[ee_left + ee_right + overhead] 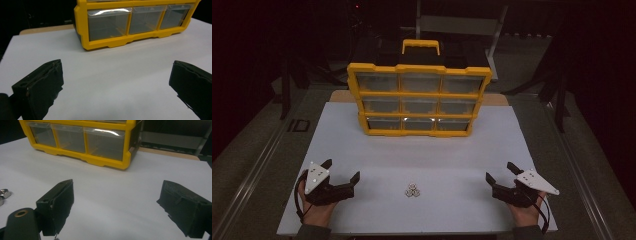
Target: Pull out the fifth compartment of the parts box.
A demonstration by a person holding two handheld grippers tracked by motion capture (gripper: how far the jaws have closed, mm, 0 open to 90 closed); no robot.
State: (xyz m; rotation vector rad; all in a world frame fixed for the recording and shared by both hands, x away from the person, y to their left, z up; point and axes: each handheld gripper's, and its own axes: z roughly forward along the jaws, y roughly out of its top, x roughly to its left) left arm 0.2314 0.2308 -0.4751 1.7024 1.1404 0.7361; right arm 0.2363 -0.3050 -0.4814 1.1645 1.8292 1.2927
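Left gripper (pixel 343 171): sat low at the near left of the white board (pixel 362 150), jaws spread wide, nothing between them.
Right gripper (pixel 499 171): mirrored it at the near right, jaws just as wide, holding nothing.
Nuts (pixel 413 190): a small cluster of metal nuts lay on the board between the two grippers, near the front edge, well apart from both.
Organizer (pixel 419 93): the yellow drawer cabinet stood upright at the far side of the board, clear drawers facing the person.
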